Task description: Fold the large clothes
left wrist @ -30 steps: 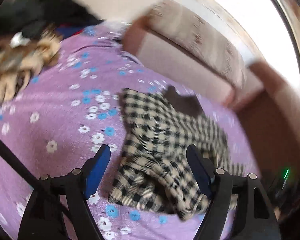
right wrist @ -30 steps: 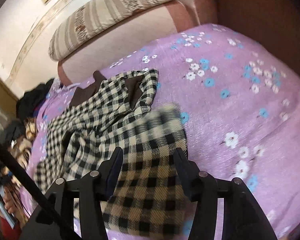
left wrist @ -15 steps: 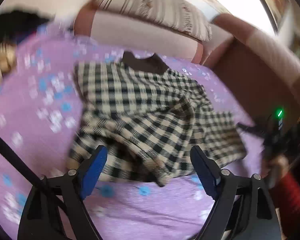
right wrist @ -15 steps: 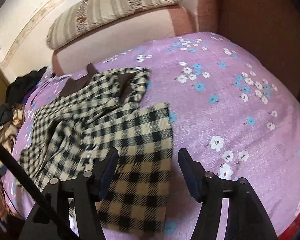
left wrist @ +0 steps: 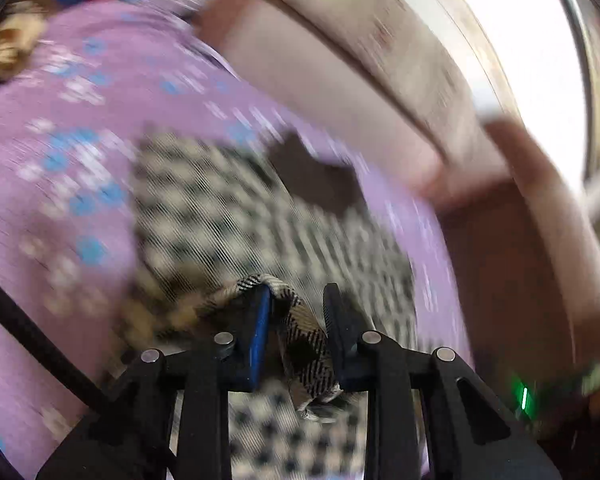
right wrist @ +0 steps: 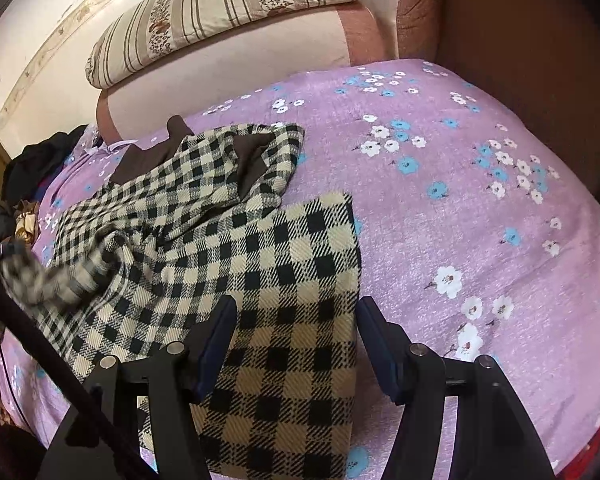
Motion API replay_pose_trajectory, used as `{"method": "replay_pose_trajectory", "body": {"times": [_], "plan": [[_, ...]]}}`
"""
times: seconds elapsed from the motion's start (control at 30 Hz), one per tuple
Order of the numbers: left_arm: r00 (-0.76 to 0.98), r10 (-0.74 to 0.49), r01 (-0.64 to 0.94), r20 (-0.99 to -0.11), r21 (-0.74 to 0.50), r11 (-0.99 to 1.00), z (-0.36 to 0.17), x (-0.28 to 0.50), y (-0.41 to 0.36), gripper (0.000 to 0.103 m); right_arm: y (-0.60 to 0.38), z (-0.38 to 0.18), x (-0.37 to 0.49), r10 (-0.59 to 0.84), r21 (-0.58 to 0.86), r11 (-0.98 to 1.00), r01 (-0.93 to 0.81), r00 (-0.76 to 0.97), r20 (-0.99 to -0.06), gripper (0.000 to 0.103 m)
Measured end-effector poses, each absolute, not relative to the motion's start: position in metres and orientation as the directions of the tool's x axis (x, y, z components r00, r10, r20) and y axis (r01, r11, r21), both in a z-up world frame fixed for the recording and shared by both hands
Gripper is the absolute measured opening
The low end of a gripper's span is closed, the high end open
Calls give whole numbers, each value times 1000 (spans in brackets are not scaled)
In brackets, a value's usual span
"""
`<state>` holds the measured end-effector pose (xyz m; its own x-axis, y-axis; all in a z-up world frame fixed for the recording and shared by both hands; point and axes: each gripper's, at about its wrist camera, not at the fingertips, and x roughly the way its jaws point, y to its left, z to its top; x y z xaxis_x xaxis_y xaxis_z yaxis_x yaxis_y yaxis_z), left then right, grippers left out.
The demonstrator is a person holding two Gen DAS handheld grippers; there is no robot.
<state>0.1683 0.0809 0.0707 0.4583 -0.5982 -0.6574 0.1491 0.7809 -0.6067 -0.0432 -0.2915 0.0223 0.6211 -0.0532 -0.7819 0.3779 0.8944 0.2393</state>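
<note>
A black-and-cream checked garment [right wrist: 204, 216] with a brown collar [right wrist: 152, 154] lies crumpled on a purple flowered bedspread [right wrist: 440, 208]. My left gripper [left wrist: 296, 312] is shut on a bunched edge of the checked garment [left wrist: 300, 344] and holds it above the bed; that view is blurred by motion. In the right wrist view this lifted edge shows blurred at the far left [right wrist: 24, 272]. My right gripper [right wrist: 296, 320] is open and empty, its fingers either side of a flat checked panel [right wrist: 296, 280] near the bed's front edge.
A striped pillow [right wrist: 228, 12] rests on a pink headboard [right wrist: 236, 76] behind the bed. A brown upholstered side [right wrist: 520, 40] rises at the right. Dark clothes [right wrist: 36, 160] are piled at the far left.
My left gripper has closed on an edge of the checked garment and is lifting it, swinging fast. My right gripper has stayed open over the flat panel.
</note>
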Motion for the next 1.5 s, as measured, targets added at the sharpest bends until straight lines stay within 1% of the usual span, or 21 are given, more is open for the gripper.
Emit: {"method": "replay_pose_trajectory", "body": {"times": [0.07, 0.13, 0.17, 0.2, 0.3, 0.4, 0.53, 0.63, 0.67, 0.7, 0.73, 0.77, 0.8, 0.9, 1.0, 1.13, 1.17, 1.23, 1.3, 1.33, 1.5], "plan": [[525, -549, 96, -650, -596, 797, 82, 176, 106, 29, -292, 26, -43, -53, 243, 894, 376, 626, -778, 67], [574, -503, 116, -646, -544, 831, 94, 171, 123, 49, -292, 28, -43, -48, 246, 896, 370, 631, -774, 67], [595, -485, 127, -641, -521, 844, 98, 166, 129, 69, -292, 29, -43, -48, 246, 896, 369, 632, -773, 67], [621, -465, 140, -631, -494, 858, 100, 161, 134, 80, -292, 29, -43, -48, 247, 896, 369, 633, -772, 67], [630, -441, 193, -640, -420, 887, 96, 162, 133, 81, -289, 27, -42, -43, 253, 894, 371, 631, -775, 67], [558, -506, 326, -658, -386, 863, 84, 170, 109, 82, -285, 26, -43, -31, 266, 889, 372, 630, -776, 67], [530, -521, 470, -669, -280, 837, 71, 179, 68, 82, -280, 30, -52, -31, 271, 886, 377, 631, -775, 67], [498, -545, 510, -674, -280, 813, 66, 187, 49, 82, -280, 31, -59, -35, 270, 883, 385, 627, -778, 67], [477, -553, 521, -683, -287, 804, 64, 190, 43, 74, -279, 32, -61, -35, 267, 884, 383, 624, -780, 67], [452, -557, 529, -697, -293, 797, 61, 193, 37, 47, -278, 33, -61, -36, 258, 889, 378, 620, -784, 67], [426, -545, 525, -723, -293, 799, 55, 198, 31, 28, -277, 34, -60, -39, 247, 895, 373, 615, -787, 67], [404, -522, 511, -751, -288, 810, 48, 203, 26, 3, -275, 36, -57, -47, 229, 901, 367, 610, -791, 67], [396, -500, 495, -770, -279, 823, 44, 206, 25, 0, -273, 38, -53, -55, 216, 906, 364, 607, -793, 67], [454, -449, 417, -770, -262, 870, 44, 209, 36, 0, -270, 44, -39, -57, 209, 911, 355, 611, -790, 67], [523, -456, 290, -720, -353, 889, 64, 216, 79, 0, -274, 50, -23, -77, 203, 909, 364, 625, -777, 67], [629, -383, 187, -677, -346, 919, 85, 216, 124, 0, -284, 47, -4, -136, 149, 906, 395, 608, -782, 67], [628, -390, 196, -673, -348, 917, 86, 217, 127, 2, -288, 44, 0, -151, 136, 903, 407, 598, -787, 68], [606, -431, 229, -668, -373, 899, 84, 220, 126, 12, -298, 38, 1, -155, 147, 888, 436, 584, -797, 69], [585, -474, 274, -658, -389, 879, 80, 220, 114, 63, -307, 34, -3, -139, 182, 869, 459, 581, -802, 69], [584, -486, 294, -650, -388, 873, 77, 220, 107, 72, -311, 33, -6, -135, 195, 861, 471, 580, -804, 69], [543, -493, 388, -680, -317, 865, 55, 220, 61, 76, -319, 34, -18, -135, 203, 853, 481, 578, -805, 70]]}}
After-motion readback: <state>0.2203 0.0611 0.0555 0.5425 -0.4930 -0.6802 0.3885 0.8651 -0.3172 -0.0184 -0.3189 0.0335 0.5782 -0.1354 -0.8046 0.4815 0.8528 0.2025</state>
